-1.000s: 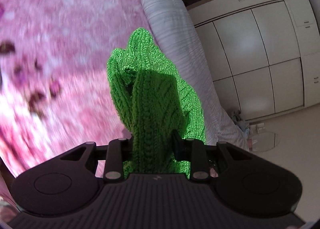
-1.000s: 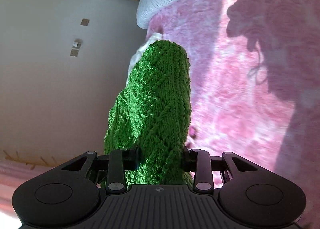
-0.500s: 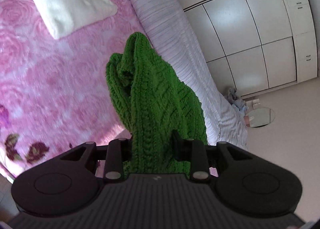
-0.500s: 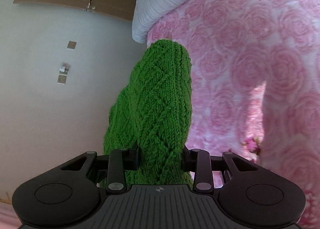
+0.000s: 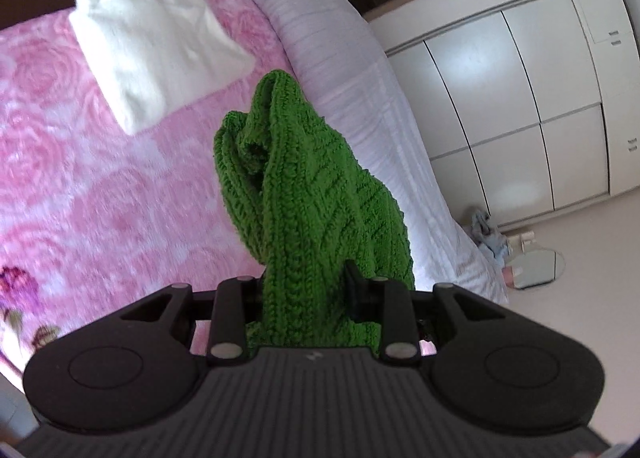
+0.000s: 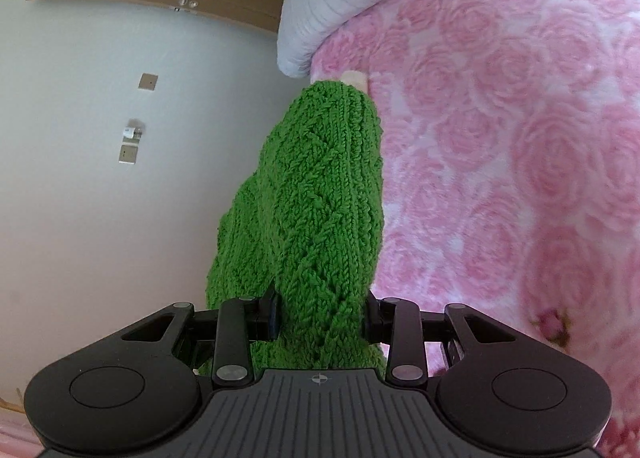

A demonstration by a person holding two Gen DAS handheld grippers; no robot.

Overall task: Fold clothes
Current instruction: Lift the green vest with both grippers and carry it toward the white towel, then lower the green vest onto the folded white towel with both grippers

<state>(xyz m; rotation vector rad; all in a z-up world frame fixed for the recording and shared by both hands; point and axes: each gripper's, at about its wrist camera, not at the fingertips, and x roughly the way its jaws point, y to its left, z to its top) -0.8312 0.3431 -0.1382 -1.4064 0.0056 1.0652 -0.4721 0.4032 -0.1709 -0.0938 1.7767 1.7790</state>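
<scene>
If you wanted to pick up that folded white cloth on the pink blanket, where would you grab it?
Probably at the near corner of the folded white cloth, coming in low from the blanket side. It lies flat as a thick stack, and that corner's edges stand clear of the pink pile. Both grippers, left and right, are clamped on the green knit.

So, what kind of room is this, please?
Most likely a bedroom: a bed with a pink rose blanket, a rolled pale duvet, and white wardrobe doors along the wall.
</scene>
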